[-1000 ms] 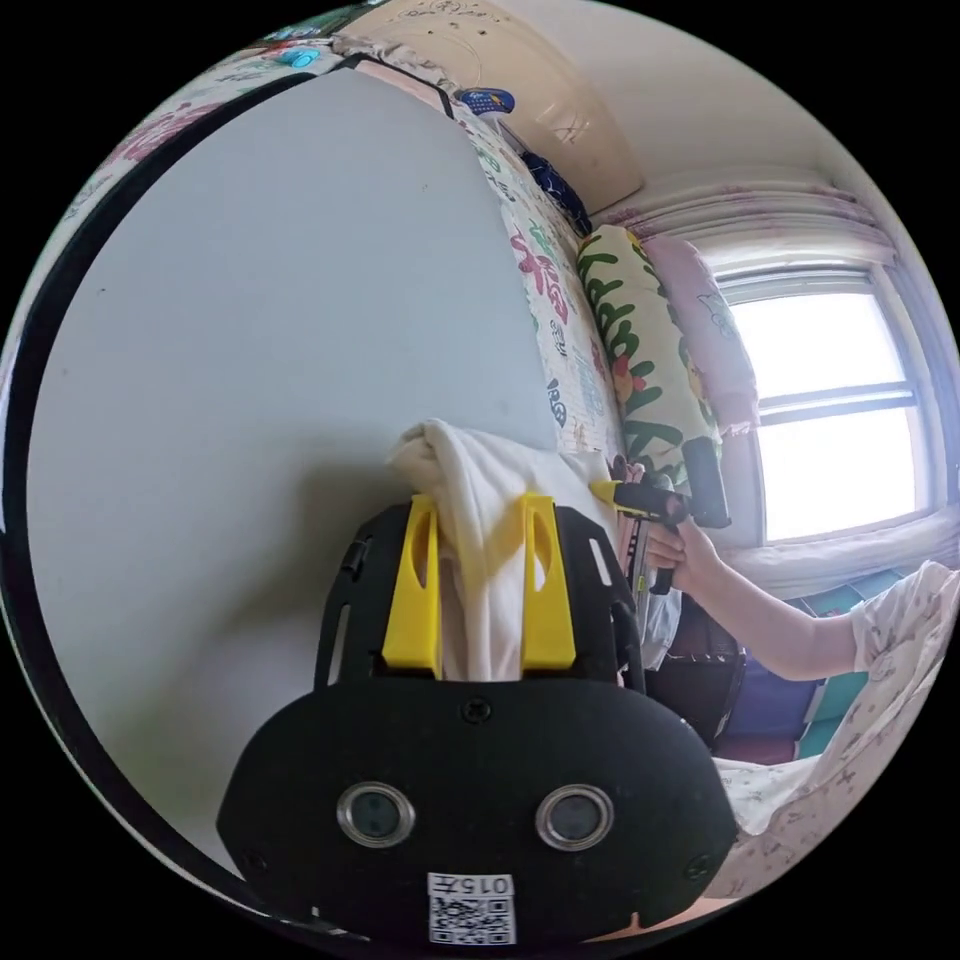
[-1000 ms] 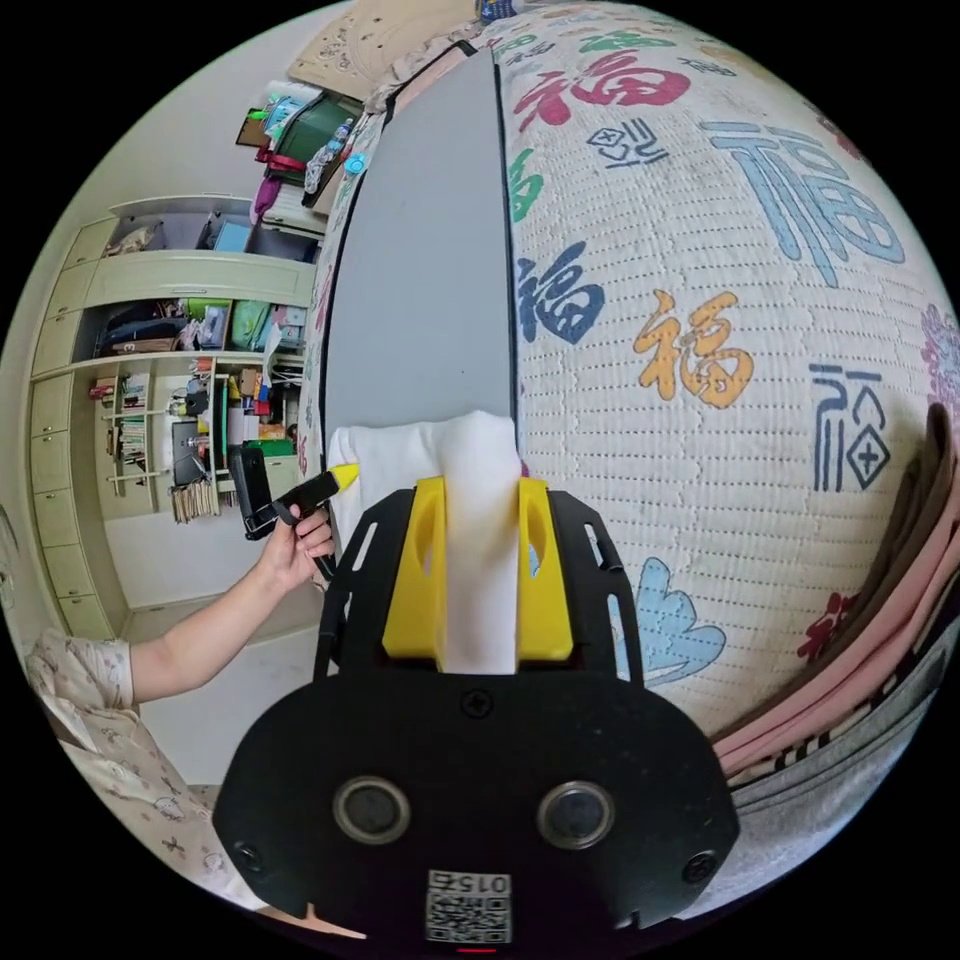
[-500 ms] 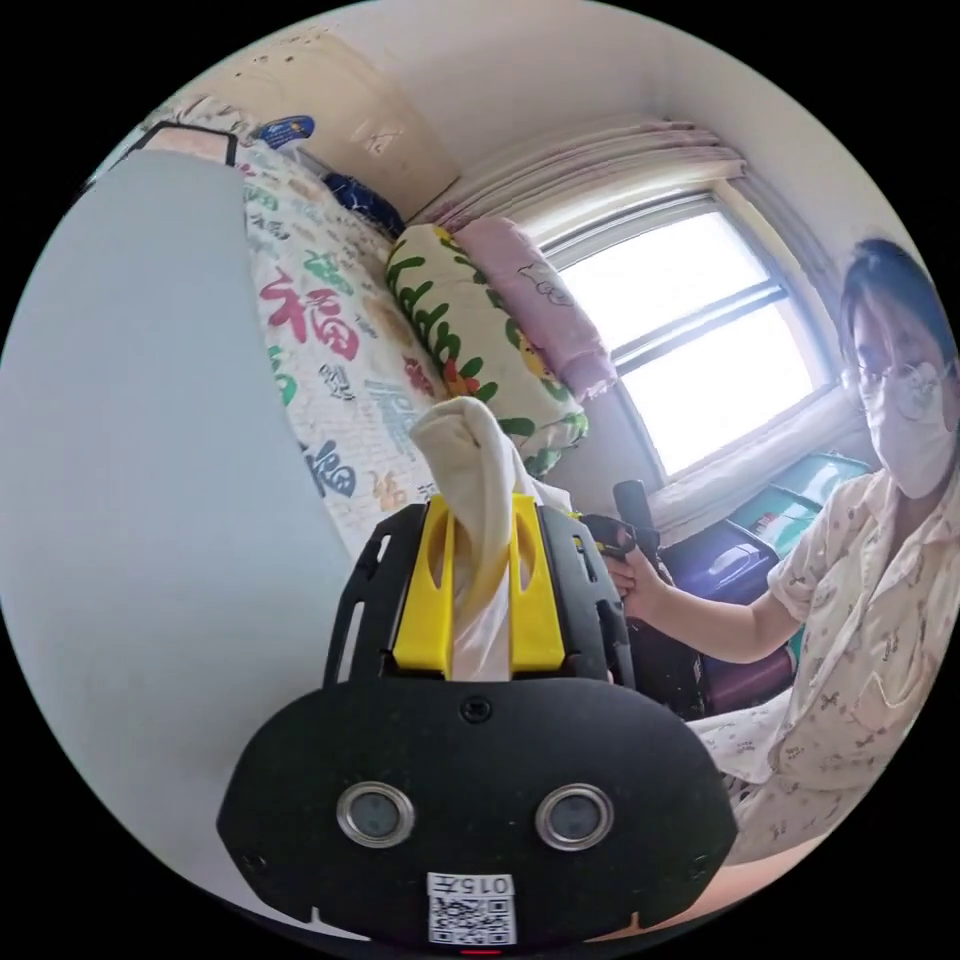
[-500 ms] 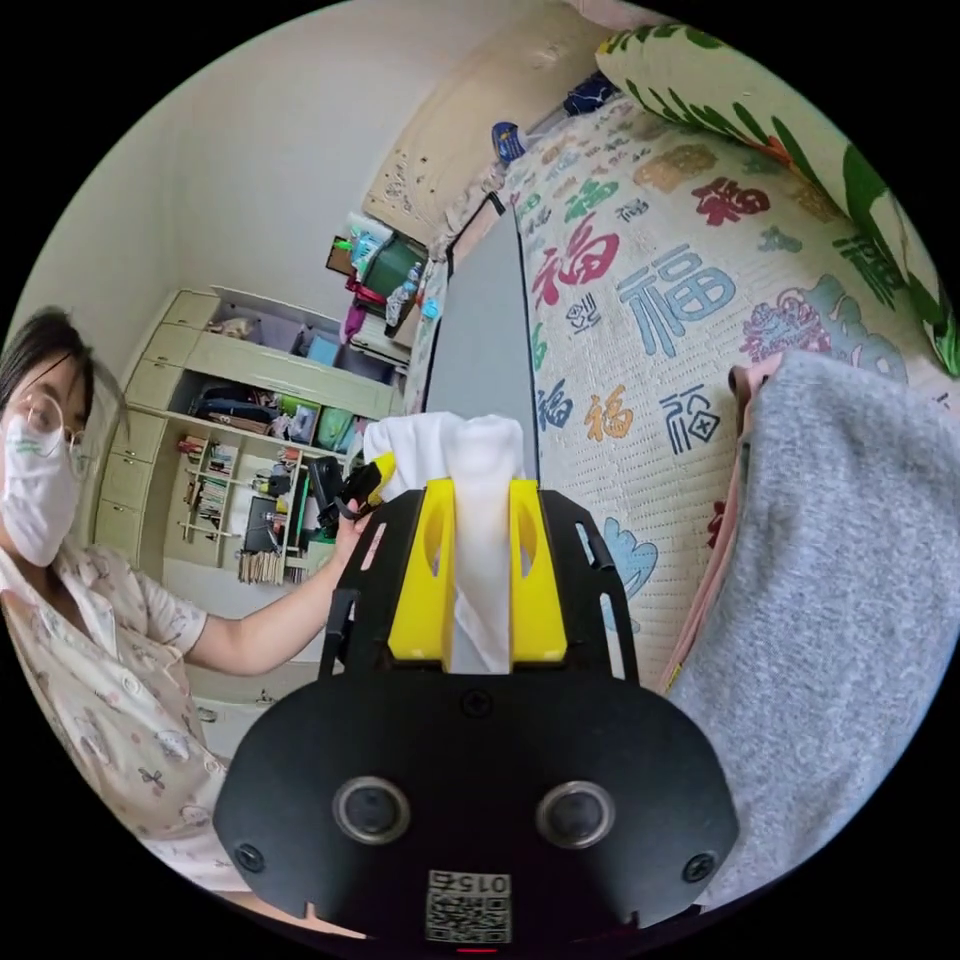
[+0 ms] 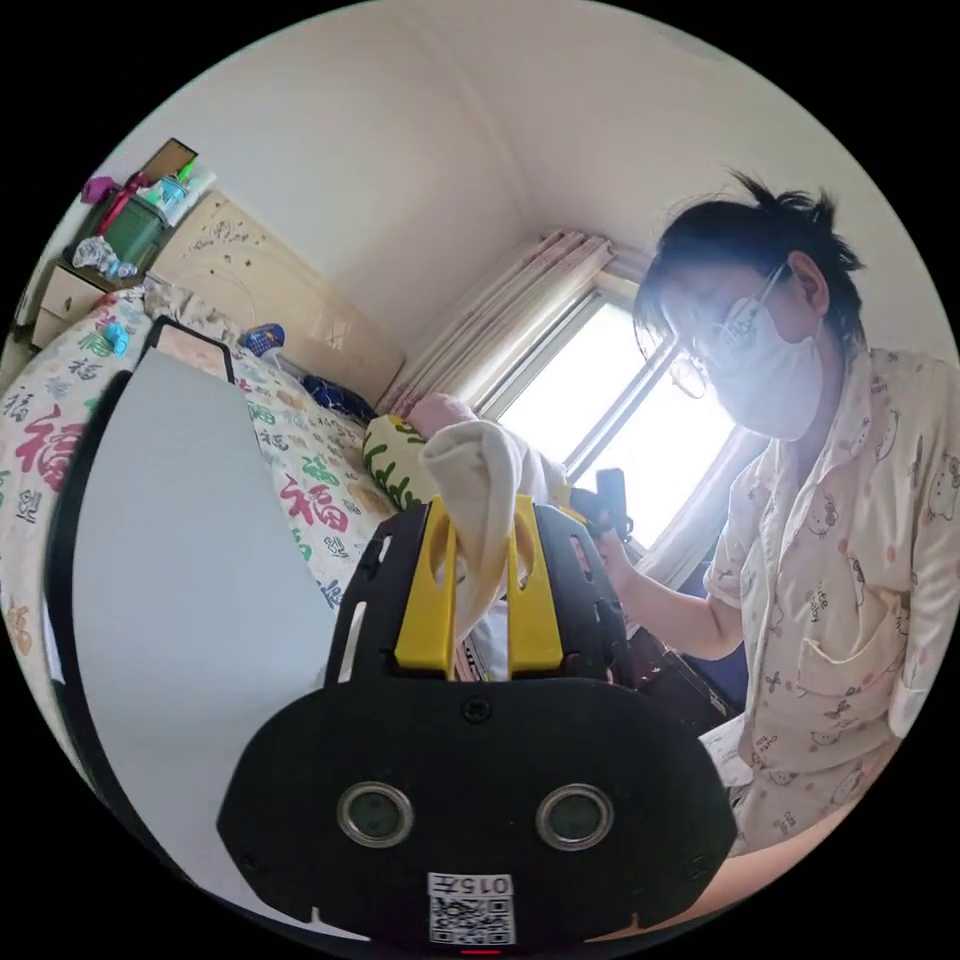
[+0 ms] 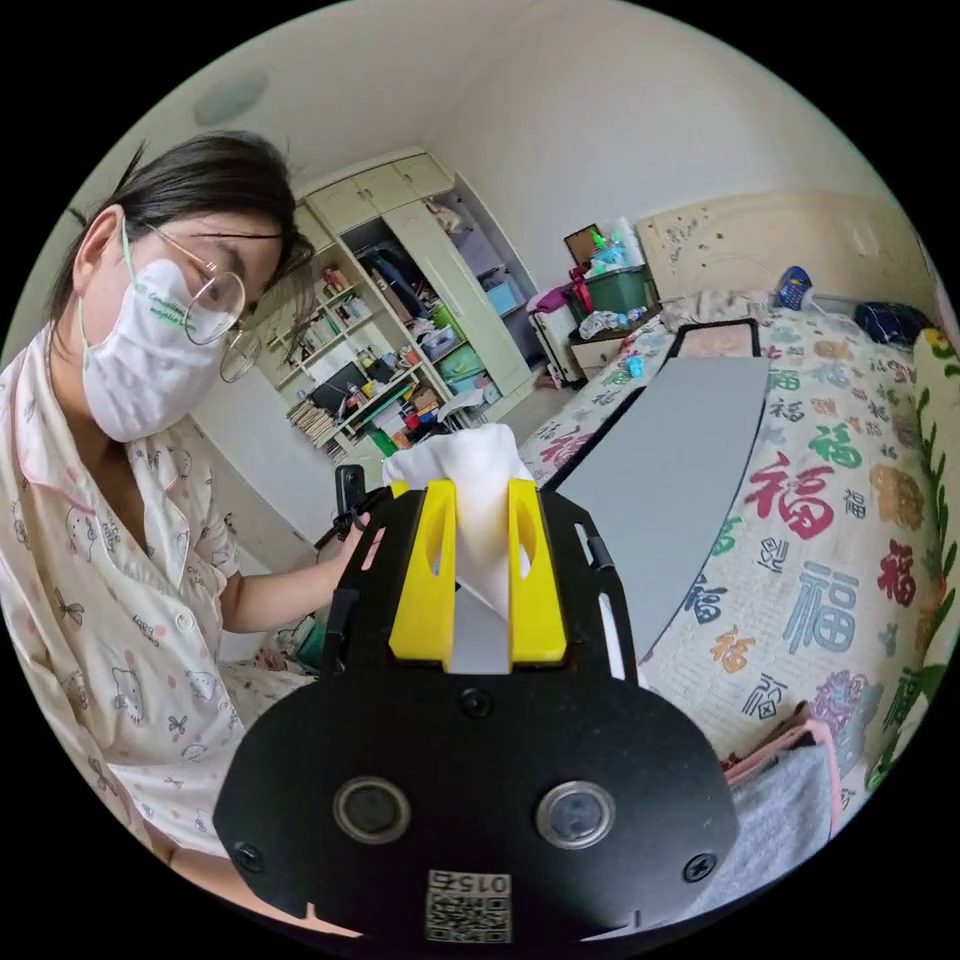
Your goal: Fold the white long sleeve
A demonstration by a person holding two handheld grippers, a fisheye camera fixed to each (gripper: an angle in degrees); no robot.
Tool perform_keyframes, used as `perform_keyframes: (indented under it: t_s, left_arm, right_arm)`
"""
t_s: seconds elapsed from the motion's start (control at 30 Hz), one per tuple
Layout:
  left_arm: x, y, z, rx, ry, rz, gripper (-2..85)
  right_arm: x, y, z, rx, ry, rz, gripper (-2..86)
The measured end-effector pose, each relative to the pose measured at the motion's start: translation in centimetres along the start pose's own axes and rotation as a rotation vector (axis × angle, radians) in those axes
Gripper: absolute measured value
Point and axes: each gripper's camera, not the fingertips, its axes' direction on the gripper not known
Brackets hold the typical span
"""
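Pinching a bunched fold of the white long-sleeve cotton garment (image 5: 478, 500), the left gripper (image 5: 478, 520) with its yellow plastic jaws is sitting at the centre of the left gripper view, both jaws pressing on the cloth so that only a narrow slot remains between them; the fabric is bulging out over the jaw tips and trailing down between them toward the black housing. In the right gripper view the right gripper (image 6: 478, 520) is doing the same, its yellow jaws closing on another bunch of the same white garment (image 6: 470, 480), which is puffing out above the tips at the middle of the frame. A flat grey board with a black edge (image 5: 190, 560) is lying on the bed at the left of the left gripper view, and it is showing again at centre right of the right gripper view (image 6: 680, 480), bare across its whole face. It is resting on a cream quilted bedspread printed with coloured characters (image 6: 840, 560), which is stretching to the right edge of that frame. A folded grey knit item (image 6: 780, 820) is lying at the lower right. The person in patterned pale pyjamas (image 5: 840, 600) is standing at the right of the left gripper view, just beside a bright window (image 5: 640, 440), with one hand (image 6: 350, 540) gripping a handle left of centre in the right gripper view.
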Motion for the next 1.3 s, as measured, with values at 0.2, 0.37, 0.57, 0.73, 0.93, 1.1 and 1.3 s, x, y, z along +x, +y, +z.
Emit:
perform_keyframes:
  t_s: [0.2,0.37,0.57,0.73,0.93,1.1,1.3]
  left_arm:
    - [8.5,5.2,-25.0,0.130,-0.228,0.066,7.6]
    - [19.9,15.5,-49.3,0.204,-0.582,0.035,7.8]
    - [34.4,29.4,-67.6,0.369,-0.966,-0.159,7.6]
    - [41.6,39.4,-73.5,0.520,-1.102,-0.336,7.5]
    - [44.0,48.2,-76.9,0.676,-1.166,-0.540,7.6]
    - [40.5,53.9,-81.0,0.740,-1.209,-0.680,8.1]
    - [35.8,53.5,-86.0,0.730,-1.560,-0.873,8.9]
  right_arm:
    - [-2.7,1.8,17.0,-0.115,-0.253,-0.135,8.3]
    - [-8.1,5.4,38.1,-0.373,-0.552,-0.224,8.2]
    - [-16.0,14.0,58.1,-0.733,-0.789,-0.440,8.1]
    - [-18.5,22.3,69.0,-0.987,-0.879,-0.525,8.0]
    - [-18.7,31.8,80.0,-1.177,-0.868,-0.578,7.9]
    - [-19.0,39.7,89.4,-1.219,-0.720,-0.660,8.1]
    - [-20.5,42.1,97.0,-0.998,-0.497,-0.555,7.2]
